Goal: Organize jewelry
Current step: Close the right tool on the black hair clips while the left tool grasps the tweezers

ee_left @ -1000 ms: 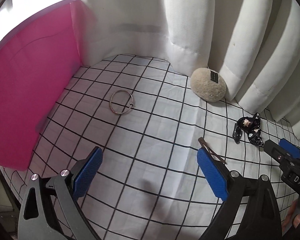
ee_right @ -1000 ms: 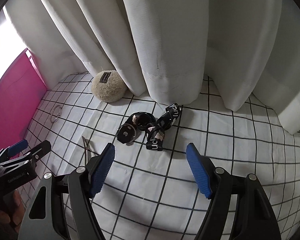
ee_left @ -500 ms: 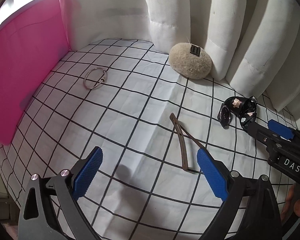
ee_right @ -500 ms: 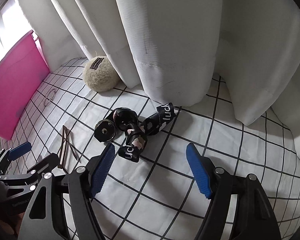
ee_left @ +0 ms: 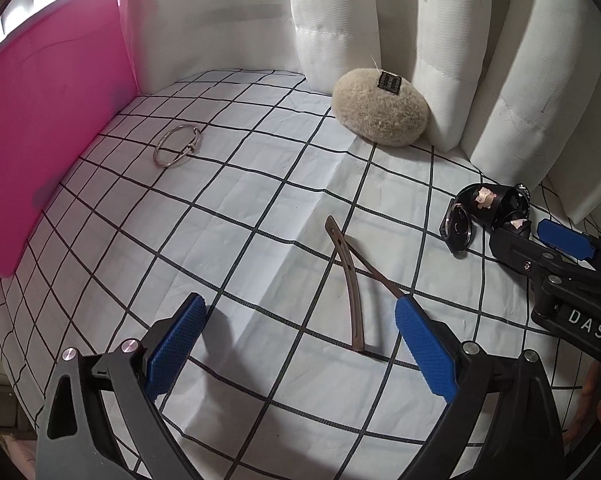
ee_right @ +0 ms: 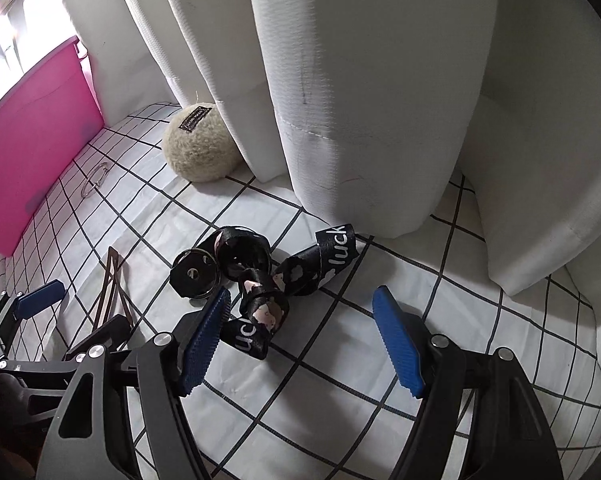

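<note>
A brown V-shaped hair clip lies on the checked cloth just ahead of my open, empty left gripper; it also shows in the right wrist view. A thin metal bangle lies far left near the pink box; it also shows in the right wrist view. A black ribbon strap printed "luck" with a round metal piece lies in front of my open, empty right gripper, its near end beside the left finger. It also shows in the left wrist view.
A pink box stands along the left. A beige fluffy pouch rests against white curtains at the back. The right gripper reaches in at the right of the left wrist view.
Both grippers have moved forward. The hair clip now lies close between the left fingers, and the ribbon strap is nearer the right gripper. Both stay open.
</note>
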